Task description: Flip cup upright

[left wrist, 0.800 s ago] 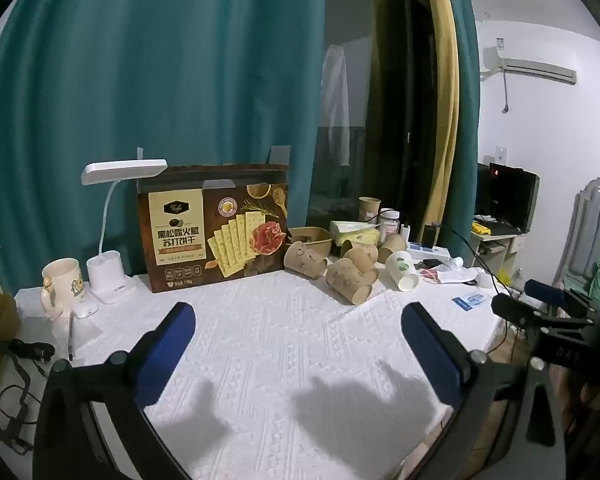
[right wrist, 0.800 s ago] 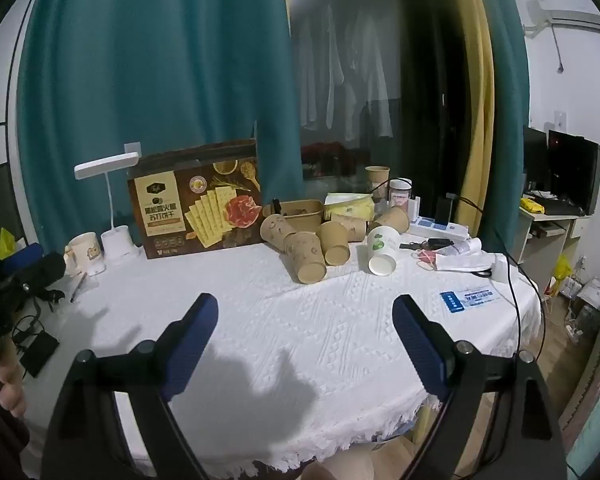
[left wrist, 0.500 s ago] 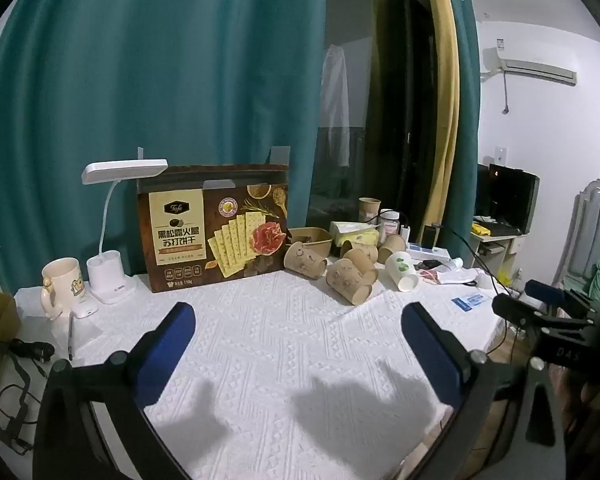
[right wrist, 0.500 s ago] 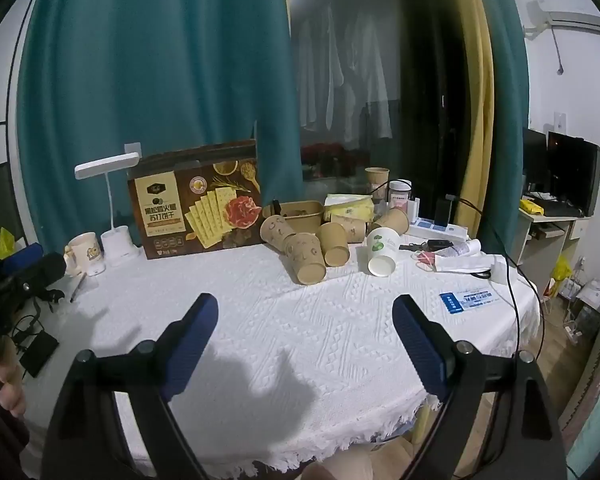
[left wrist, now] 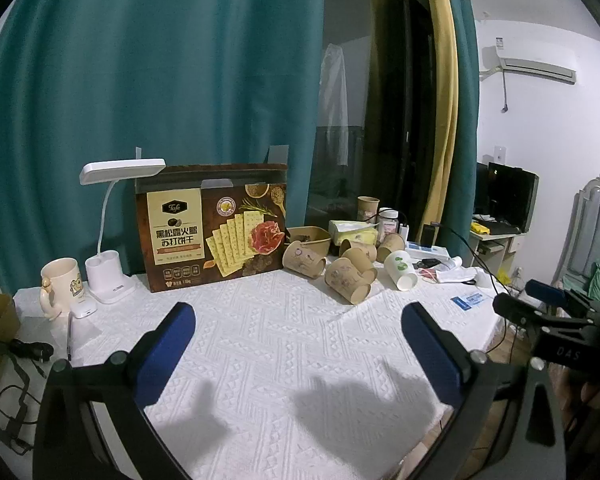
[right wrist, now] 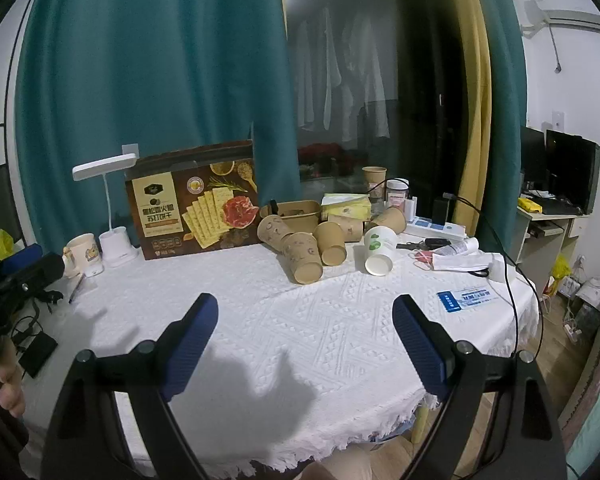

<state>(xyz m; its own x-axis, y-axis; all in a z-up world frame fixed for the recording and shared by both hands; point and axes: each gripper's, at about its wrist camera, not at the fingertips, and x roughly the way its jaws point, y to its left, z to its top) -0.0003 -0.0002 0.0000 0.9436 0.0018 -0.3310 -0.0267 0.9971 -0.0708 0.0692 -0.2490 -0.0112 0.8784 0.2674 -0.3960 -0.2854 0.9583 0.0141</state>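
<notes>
Several brown paper cups [left wrist: 346,285] [right wrist: 303,258] lie on their sides in a cluster at the far middle of the white tablecloth, mouths toward me. A white paper cup [left wrist: 401,270] [right wrist: 379,251] with a green print lies tipped just right of them. One brown cup [right wrist: 374,178] stands upright behind them. My left gripper [left wrist: 296,320] hovers open over the near cloth, well short of the cups, nothing between its blue pads. My right gripper [right wrist: 304,312] is likewise open and holds nothing, also short of the cluster.
A large cracker box [left wrist: 212,232] stands at the back left, with a white desk lamp [left wrist: 108,276] and a mug [left wrist: 60,284] beside it. A brown bowl [right wrist: 296,214], tissue pack [right wrist: 346,206], jar, power strip [right wrist: 436,228] and cables crowd the back right. A blue card [right wrist: 466,294] lies near the right edge.
</notes>
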